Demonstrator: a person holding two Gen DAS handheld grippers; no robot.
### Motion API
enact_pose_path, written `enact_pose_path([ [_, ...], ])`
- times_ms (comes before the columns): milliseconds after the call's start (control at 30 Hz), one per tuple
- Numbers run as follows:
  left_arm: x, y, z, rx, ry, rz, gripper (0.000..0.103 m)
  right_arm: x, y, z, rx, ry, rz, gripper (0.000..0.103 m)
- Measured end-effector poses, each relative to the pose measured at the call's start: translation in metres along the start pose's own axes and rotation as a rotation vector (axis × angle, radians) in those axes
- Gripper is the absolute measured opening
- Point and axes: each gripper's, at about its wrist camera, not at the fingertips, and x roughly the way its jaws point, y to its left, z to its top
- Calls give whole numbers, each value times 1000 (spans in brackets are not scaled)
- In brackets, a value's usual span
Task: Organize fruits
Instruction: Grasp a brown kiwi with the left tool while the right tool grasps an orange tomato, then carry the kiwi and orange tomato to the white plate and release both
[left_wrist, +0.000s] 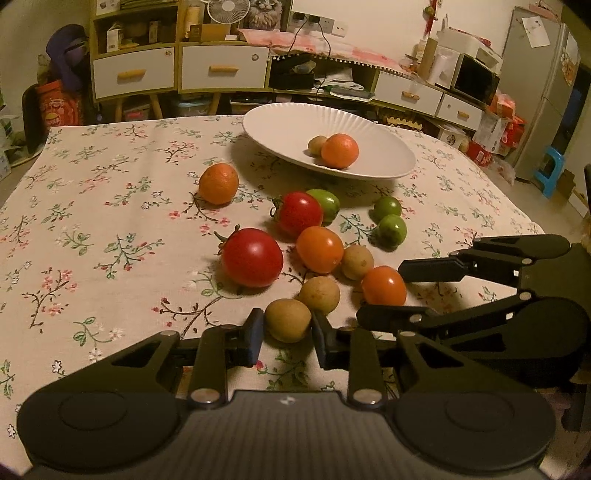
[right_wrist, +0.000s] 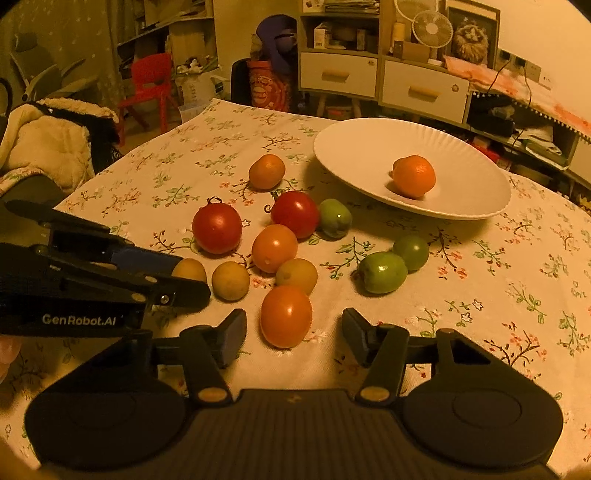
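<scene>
Nearest us, our left gripper is clamped on a tan longan; we should lift it straight up. Just right, our right gripper straddles an orange tomato, pads not touching. Both tilt downward. Far right waits the white plate.

Both tools look like the same kit: matte black plastic, a ribbed centre panel flanked by two round housings, and linkage arms pinned with shiny silver rivets. The left tool has stubby fingers with dark blue pads. The right tool is built the same. At the left of the right wrist view, the left tool's side reads "GenRobot.AI" in white.
</scene>
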Motion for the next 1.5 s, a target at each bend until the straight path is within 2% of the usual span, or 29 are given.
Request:
enact_pose_path([
  [133, 0, 0, 0, 0, 1, 0, 26, 0, -1, 1, 5, -2, -8, 47],
  [433, 1, -1, 0, 3, 4, -1, 26, -1, -6, 3, 17, 8, 6, 28],
  [833, -1, -5, 6, 20, 8, -18, 26, -6, -12, 4, 46, 8, 20, 27],
  [1133, -3, -5, 17, -17, 12, -41, 26, -15, -19, 10, 88, -9, 27, 27],
  [1500, -11, -16, 27, -17, -28, -54, 26, -27, -24, 19, 105, -44, 31, 27],
])
